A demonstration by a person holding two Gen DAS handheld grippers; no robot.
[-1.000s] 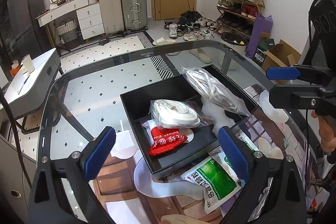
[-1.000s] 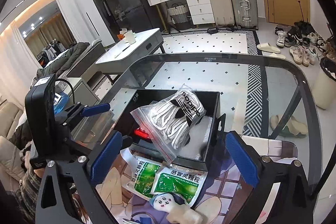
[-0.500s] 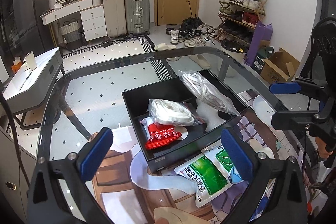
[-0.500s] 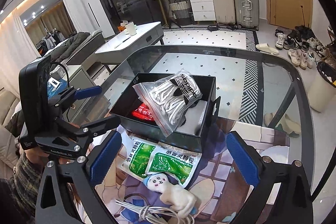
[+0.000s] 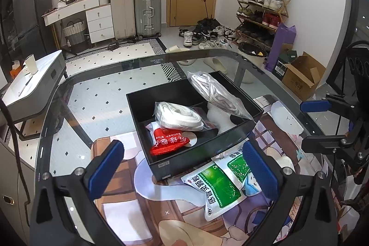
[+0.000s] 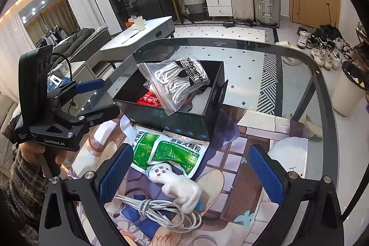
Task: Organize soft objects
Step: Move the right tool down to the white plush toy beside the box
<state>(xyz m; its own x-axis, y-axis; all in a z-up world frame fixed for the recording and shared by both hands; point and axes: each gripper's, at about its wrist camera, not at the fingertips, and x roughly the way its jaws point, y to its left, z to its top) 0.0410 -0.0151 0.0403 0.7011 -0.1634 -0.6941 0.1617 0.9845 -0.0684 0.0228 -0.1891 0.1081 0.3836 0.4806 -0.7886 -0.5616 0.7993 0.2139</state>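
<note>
A black box (image 5: 161,163) (image 6: 175,117) stands on the glass table. In it lie a bag of white laces (image 5: 178,117), a red packet (image 5: 169,142) (image 6: 147,99) and an adidas bag (image 5: 216,93) (image 6: 180,82) that leans over the rim. Two green packets (image 5: 219,186) (image 6: 170,151) lie on the mat in front of the box. A white plush toy (image 6: 177,183) and a coiled white cable (image 6: 161,211) lie nearer the right gripper. My left gripper (image 5: 182,167) (image 6: 92,100) is open and empty. My right gripper (image 6: 191,174) (image 5: 316,126) is open and empty above the toy.
A printed mat (image 6: 242,153) covers the near part of the glass table (image 6: 253,66). A grey side table (image 5: 32,84) stands to the left. Suitcases (image 5: 147,10), a shoe rack (image 5: 263,10) and a cardboard box (image 5: 302,77) stand on the floor beyond.
Both grippers have drawn back and up from the box. The plush toy and the cable have come into the right wrist view. Both stay open.
</note>
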